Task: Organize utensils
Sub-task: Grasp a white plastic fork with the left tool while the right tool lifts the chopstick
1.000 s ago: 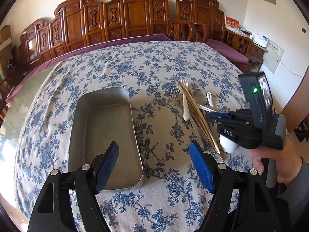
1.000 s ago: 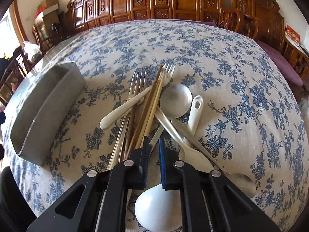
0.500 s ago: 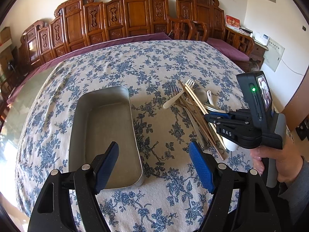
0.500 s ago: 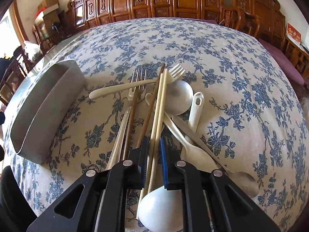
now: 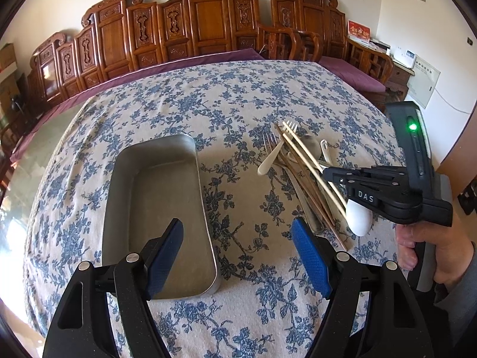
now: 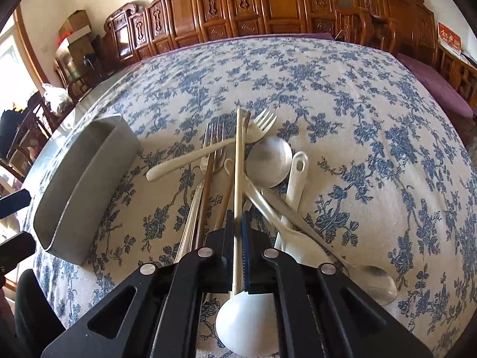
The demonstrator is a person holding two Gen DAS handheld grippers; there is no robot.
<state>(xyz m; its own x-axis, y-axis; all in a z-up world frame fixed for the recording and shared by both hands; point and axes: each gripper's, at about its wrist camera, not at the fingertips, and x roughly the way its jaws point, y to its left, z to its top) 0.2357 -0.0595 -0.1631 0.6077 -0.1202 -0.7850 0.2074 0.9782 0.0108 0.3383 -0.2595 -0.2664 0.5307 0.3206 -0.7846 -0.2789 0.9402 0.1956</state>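
The right gripper (image 6: 237, 240) is clamping one pale wooden chopstick (image 6: 238, 161) above two metal forks (image 6: 213, 149); the left gripper (image 5: 238, 256) is hanging wide open, empty, over one rectangular metal tray (image 5: 155, 185).

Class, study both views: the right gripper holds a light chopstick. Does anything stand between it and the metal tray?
Nothing visible does. The right gripper grips the light chopstick; bare tablecloth separates the pile from the empty metal tray. The left gripper hovers open nearby.
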